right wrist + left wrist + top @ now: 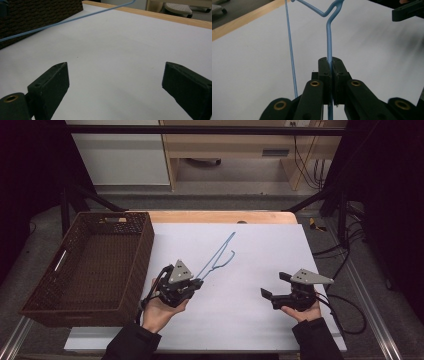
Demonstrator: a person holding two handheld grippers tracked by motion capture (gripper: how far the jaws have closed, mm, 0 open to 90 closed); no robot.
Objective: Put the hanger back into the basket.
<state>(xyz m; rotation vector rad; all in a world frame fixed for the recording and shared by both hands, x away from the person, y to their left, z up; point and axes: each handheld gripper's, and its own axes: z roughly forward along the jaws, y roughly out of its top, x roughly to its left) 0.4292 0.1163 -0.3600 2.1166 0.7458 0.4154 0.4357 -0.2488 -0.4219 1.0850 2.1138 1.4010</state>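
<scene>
A thin blue wire hanger (217, 255) slants up and away over the white sheet, its hook end curling to the right. My left gripper (196, 283) is shut on one corner of it; in the left gripper view the blue wire (329, 42) runs straight up out of the closed jaws, with a second strand (290, 50) to the left. My right gripper (275, 285) is held low at the right of the sheet, open with nothing between its jaws. The hanger's long wire (62, 22) crosses the upper left of the right gripper view.
A dark brown woven basket (142, 255) stands at the left edge of the white sheet (260, 250). The wooden table edge (215, 216) runs along the back. Black frame bars and cables (345, 255) flank the right side.
</scene>
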